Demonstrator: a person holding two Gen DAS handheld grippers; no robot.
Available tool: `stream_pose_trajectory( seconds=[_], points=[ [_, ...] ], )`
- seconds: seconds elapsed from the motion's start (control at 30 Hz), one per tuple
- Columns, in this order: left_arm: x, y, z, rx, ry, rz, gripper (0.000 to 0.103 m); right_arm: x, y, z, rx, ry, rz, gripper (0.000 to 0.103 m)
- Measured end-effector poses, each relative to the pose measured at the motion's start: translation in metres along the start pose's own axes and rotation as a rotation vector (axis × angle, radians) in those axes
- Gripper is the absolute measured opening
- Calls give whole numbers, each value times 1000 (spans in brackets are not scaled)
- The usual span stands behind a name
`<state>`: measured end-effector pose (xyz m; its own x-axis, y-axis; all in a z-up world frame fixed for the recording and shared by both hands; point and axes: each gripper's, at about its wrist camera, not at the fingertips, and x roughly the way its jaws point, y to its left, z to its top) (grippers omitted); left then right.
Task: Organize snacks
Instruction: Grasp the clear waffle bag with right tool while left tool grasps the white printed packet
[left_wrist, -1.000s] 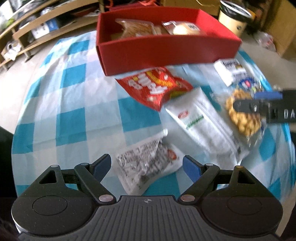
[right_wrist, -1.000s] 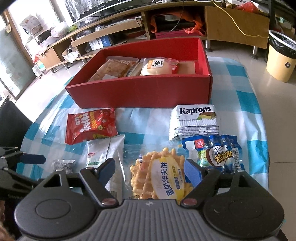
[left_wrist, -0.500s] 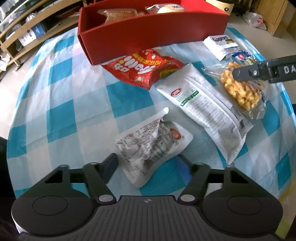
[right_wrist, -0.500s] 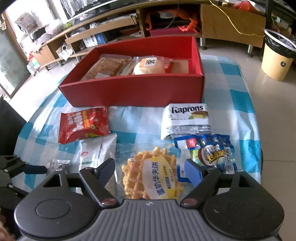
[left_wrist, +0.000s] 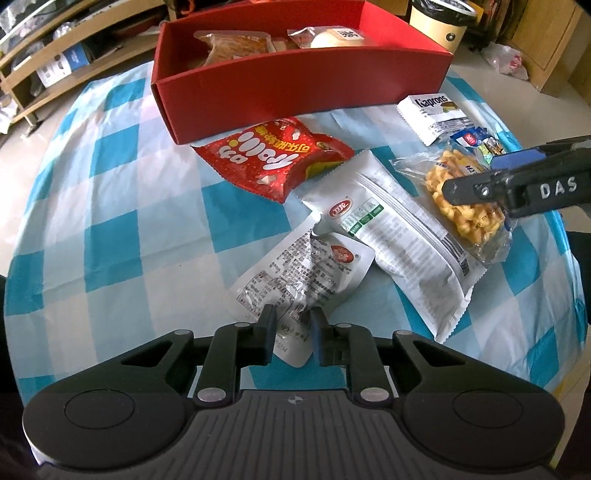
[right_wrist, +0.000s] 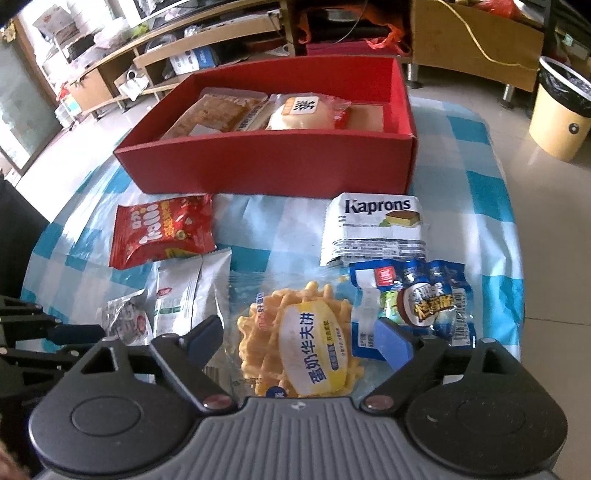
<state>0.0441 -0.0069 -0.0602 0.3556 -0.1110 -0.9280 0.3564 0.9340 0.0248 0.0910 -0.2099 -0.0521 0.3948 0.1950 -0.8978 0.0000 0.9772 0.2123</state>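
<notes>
A round table with a blue-and-white checked cloth (left_wrist: 110, 192) holds scattered snack packets and, at twelve o'clock, a red box (right_wrist: 280, 162) already containing two wrapped pastries. In the left wrist view, the left gripper (left_wrist: 293, 338) points steeply down at six o'clock, its jaws closing on the near edge of a crumpled silver packet (left_wrist: 295, 273), pads pinching it. A red Rollo bag (left_wrist: 273, 158) lies at eleven o'clock of that packet, a long white pouch (left_wrist: 391, 236) at two o'clock. In the right wrist view, the right gripper (right_wrist: 299, 339) has jaws opening wide either side of a clear waffle packet (right_wrist: 306, 339), not touching. A Kaprons packet (right_wrist: 373, 229) sits at one o'clock, a blue packet (right_wrist: 417, 299) at three.
</notes>
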Motion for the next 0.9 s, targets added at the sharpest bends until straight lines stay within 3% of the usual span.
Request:
stream_pose_trajectory(
  seconds=[0.13,0.4,0.6,0.8,0.9],
  points=[
    [1,0,1,-2,1,-2,28,6,5,-2,-43,14,-18,90],
    [6,-18,1,56,-21,27,59,15,7,-5,-78,17,-60,91],
    [10,-19,0,51,-10,44,68,22,1,-8,-68,57,-30,101],
    [7,-17,-2,50,-16,46,61,21,-2,-15,-59,18,-28,101],
    [5,-16,-3,52,-19,56,50,17,-1,-17,-67,-9,-46,83]
  ],
)
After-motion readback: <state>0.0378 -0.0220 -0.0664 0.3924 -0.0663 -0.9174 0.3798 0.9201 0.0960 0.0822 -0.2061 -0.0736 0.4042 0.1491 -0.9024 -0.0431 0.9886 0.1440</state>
